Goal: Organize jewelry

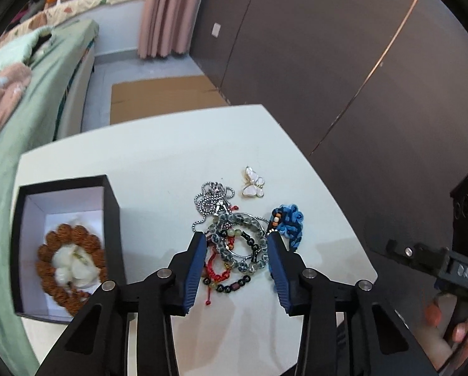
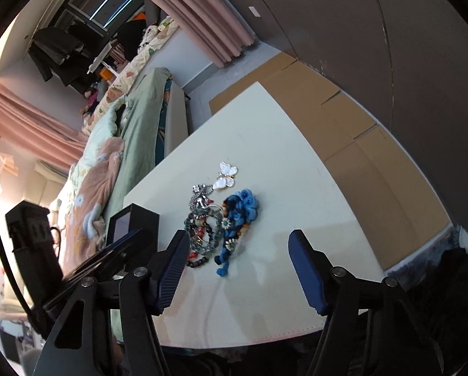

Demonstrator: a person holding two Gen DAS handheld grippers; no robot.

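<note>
A heap of jewelry lies on the white table (image 1: 158,156): a grey bead bracelet (image 1: 238,241), a silver ball chain (image 1: 213,199), a red cord bracelet (image 1: 213,269), a blue knotted bracelet (image 1: 288,224) and a white butterfly brooch (image 1: 253,183). A black box (image 1: 66,244) at the left holds a brown bead bracelet (image 1: 69,269). My left gripper (image 1: 236,238) is open, hovering over the grey bracelet. My right gripper (image 2: 238,235) is open above the table's near edge, just short of the blue bracelet (image 2: 240,216) and the heap (image 2: 202,228).
A bed with a green cover (image 1: 30,119) runs along the table's left side. Flat cardboard (image 1: 162,97) lies on the floor beyond the table, against a dark wall. The black box (image 2: 133,222) shows at the left in the right wrist view.
</note>
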